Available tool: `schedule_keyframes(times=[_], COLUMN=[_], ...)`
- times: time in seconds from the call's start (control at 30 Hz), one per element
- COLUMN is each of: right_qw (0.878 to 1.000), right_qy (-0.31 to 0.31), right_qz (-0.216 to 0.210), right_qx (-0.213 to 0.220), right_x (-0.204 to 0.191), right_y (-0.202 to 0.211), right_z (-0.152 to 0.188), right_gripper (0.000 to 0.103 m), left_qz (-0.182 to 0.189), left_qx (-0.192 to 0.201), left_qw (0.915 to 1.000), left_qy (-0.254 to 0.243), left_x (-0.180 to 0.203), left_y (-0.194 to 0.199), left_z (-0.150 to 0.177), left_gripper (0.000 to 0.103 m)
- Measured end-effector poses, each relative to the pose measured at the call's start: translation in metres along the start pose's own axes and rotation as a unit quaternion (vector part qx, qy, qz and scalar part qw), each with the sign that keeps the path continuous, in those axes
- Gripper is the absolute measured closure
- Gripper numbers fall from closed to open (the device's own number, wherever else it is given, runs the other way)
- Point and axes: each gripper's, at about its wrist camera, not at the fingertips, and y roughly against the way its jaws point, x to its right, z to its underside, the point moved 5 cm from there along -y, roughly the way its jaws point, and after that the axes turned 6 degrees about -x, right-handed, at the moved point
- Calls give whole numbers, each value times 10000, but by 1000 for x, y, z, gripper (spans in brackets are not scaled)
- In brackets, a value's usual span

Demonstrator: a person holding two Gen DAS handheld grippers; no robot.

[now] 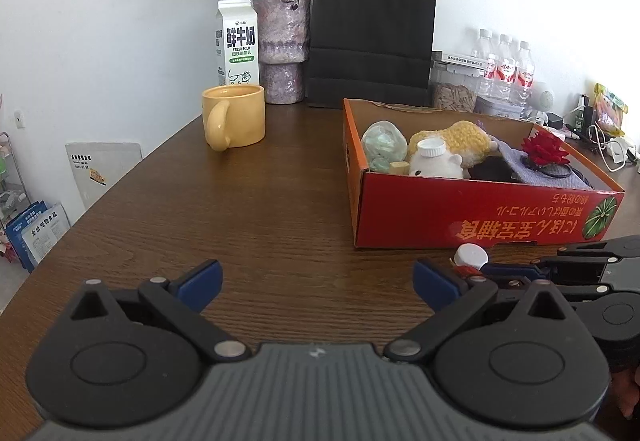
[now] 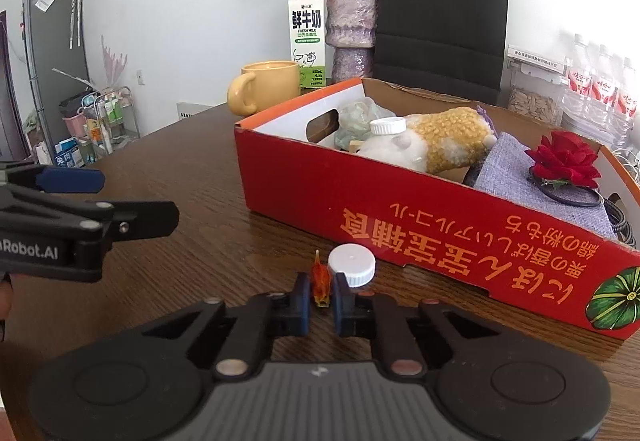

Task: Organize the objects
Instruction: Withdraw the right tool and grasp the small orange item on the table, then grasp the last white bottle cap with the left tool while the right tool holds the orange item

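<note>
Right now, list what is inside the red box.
Inside the red box: a pale green wrapped bundle, a white-capped bottle, a yellow knitted plush, a grey cloth and a red rose. Anything beneath them is covered.

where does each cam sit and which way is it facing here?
Left wrist: on the left gripper, open over bare brown wooden table, facing the yellow ceramic mug and red cardboard box; right gripper at right edge.
Right wrist: on the right gripper, shut on a small orange-red piece beside a white-capped bottle, facing the box; left gripper at left.
Shared: box, mug, milk carton, black paper bag.
</note>
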Motion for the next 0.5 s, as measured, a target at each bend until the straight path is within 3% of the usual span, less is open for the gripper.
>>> schedule_keyframes(times=[0.23,0.5], right_qw=[9994,9978], right_qy=[-32,-192], right_qz=[-44,217], right_qx=[338,590], right_x=[5,37], right_y=[16,36], right_z=[-2,8], right_gripper=[93,93], left_qz=[-12,120], left_qx=[-77,-223], left_qw=[10000,9991], left_qy=[-53,-335], left_x=[10,49], left_y=[-7,-24], left_z=[-3,-6], left_gripper=[0,0])
